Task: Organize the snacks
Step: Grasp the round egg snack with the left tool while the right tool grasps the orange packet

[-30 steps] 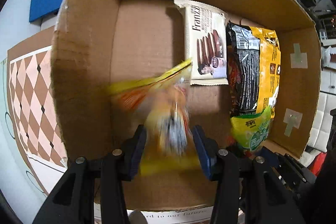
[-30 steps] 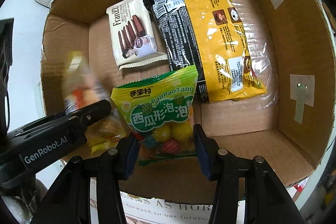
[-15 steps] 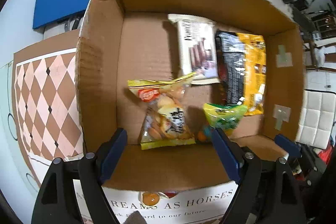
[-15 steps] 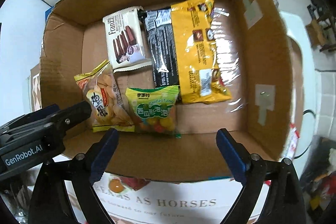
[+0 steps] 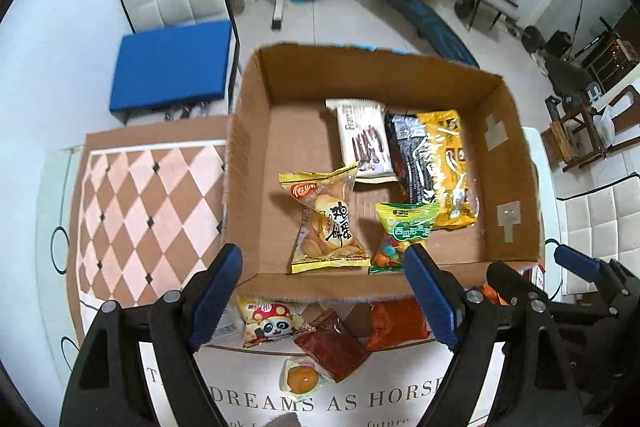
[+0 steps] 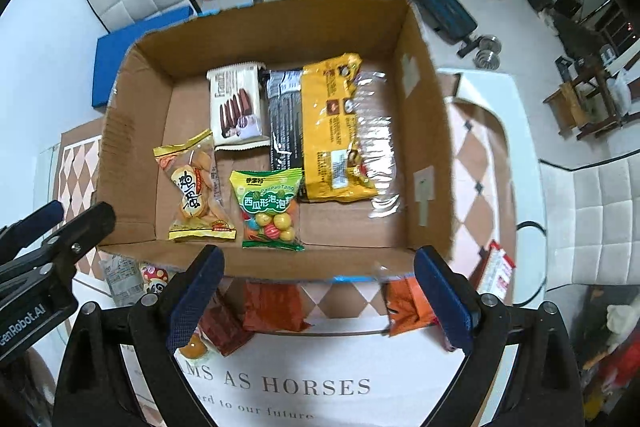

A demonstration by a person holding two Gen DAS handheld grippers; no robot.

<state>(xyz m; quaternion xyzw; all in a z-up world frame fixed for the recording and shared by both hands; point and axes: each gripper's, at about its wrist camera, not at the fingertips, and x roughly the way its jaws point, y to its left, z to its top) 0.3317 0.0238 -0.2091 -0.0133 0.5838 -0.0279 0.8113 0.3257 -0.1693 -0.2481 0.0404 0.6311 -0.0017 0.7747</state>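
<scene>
Four snack packs (image 6: 256, 151) lie inside the box (image 6: 424, 131).

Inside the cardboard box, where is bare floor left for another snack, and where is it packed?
Bare floor in the cardboard box: the far-left corner beside the white biscuit pack, and the near-right corner past the green candy bag, under the yellow bag. Middle crowded; egg-biscuit bag lies near-left.

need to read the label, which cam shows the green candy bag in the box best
The right wrist view: the green candy bag lies whole and unobstructed. In the left wrist view, the left gripper's finger covers its lower corner.
</scene>
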